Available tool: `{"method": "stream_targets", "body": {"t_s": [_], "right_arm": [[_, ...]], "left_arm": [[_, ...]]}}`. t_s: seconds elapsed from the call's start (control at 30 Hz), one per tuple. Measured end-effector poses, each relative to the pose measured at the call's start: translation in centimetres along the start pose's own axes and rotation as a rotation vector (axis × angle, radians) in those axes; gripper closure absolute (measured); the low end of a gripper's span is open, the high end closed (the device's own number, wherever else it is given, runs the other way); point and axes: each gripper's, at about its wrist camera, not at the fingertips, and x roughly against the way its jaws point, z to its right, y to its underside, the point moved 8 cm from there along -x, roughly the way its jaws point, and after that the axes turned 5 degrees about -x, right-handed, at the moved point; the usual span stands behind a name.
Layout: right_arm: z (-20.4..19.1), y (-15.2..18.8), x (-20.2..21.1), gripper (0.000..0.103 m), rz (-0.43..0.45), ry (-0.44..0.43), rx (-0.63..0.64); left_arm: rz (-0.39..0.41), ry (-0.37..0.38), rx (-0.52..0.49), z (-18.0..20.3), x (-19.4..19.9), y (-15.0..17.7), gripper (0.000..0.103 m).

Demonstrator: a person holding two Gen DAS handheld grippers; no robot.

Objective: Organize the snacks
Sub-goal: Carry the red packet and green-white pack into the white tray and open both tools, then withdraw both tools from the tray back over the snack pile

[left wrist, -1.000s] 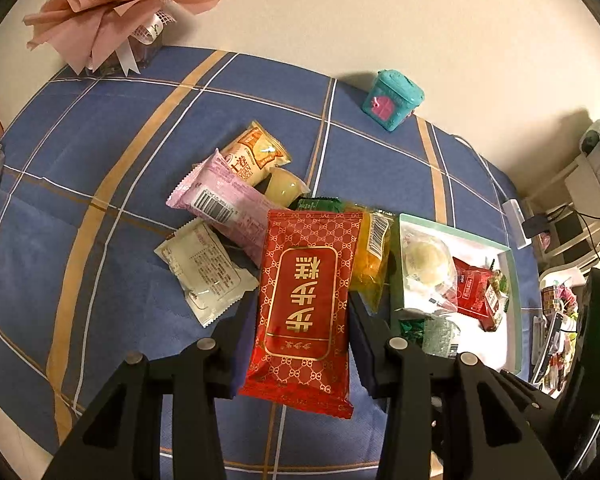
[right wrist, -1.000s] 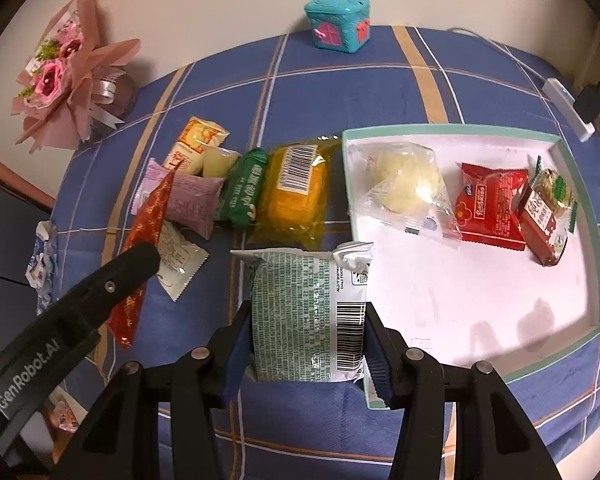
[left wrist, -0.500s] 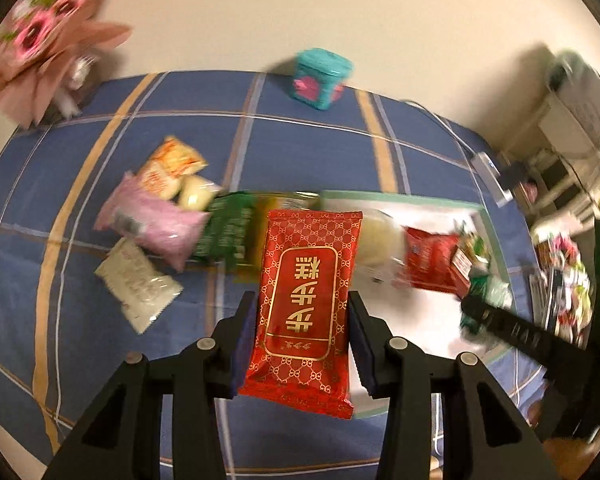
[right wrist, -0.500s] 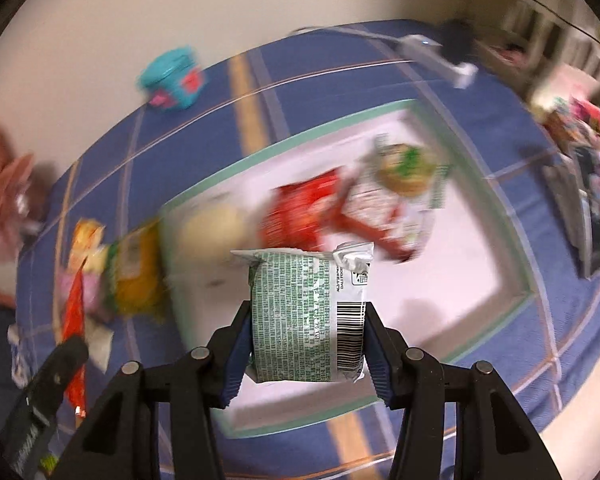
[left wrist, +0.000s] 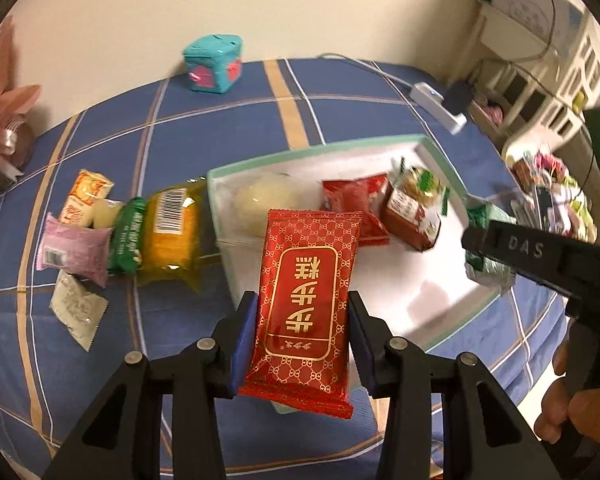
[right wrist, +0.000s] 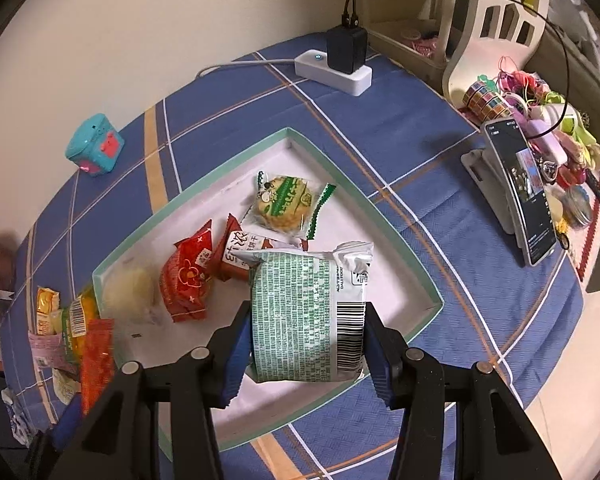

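Note:
My left gripper (left wrist: 302, 338) is shut on a red snack packet with gold lettering (left wrist: 306, 300), held above the near left edge of the white tray with a mint rim (left wrist: 312, 152). Over the tray's near side my right gripper (right wrist: 306, 346) is shut on a green-and-white snack packet (right wrist: 306, 312). Inside the tray (right wrist: 380, 216) lie a pale round bun (right wrist: 130, 292), a red packet (right wrist: 186, 280), a brown-red packet (right wrist: 240, 256) and a green-wrapped biscuit (right wrist: 286, 200). The right gripper and its packet (left wrist: 486, 236) also show at the right of the left wrist view.
Left of the tray several loose snacks lie on the blue plaid cloth: a yellow packet (left wrist: 172, 232), a green one (left wrist: 128, 236), a pink one (left wrist: 74, 250), a white one (left wrist: 76, 304). A teal toy box (left wrist: 214, 64), a power strip (right wrist: 334, 70) and a propped phone (right wrist: 518, 188) stand around.
Both grippers have swung right with their packets, from over the loose snacks and the tray's left edge to over the tray. Both have rolled. Their grips have not changed.

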Motion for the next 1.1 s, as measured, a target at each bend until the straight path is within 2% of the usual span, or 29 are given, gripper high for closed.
{"method": "stream_targets", "body": {"t_s": [0.3,0.57,0.7,0.73,0.97,1.1], "right_arm": [[-0.5,1.7,-2.9,0.049,-0.098,0.001,0.019],[-0.7,2.7,-4.4,0.048,-0.153,-0.003,0.023],[-1.1,2.7,-4.0,0.044,-0.148,-0.019,0.027],[-1.2,2.6,-3.9,0.040,-0.144,-0.021,0.029],[-1.9,1.7,-2.7,0.040,-0.106,-0.040,0.034],[-2.2,1.7,-2.3,0.040,-0.103,-0.046,0.046]], "left_arm": [[-0.089,0.013,-0.029,1.4,-4.0,1.3,0.058],[-0.106,0.020,0.008,0.7,-4.9,1.4,0.057],[-0.107,0.021,0.011,0.7,-4.8,1.3,0.047],[-0.106,0.024,0.012,0.7,-4.7,1.3,0.047],[-0.082,0.022,0.047,-0.2,-3.5,0.7,0.047],[-0.076,-0.016,0.106,-2.4,-2.8,0.7,0.047]]}}
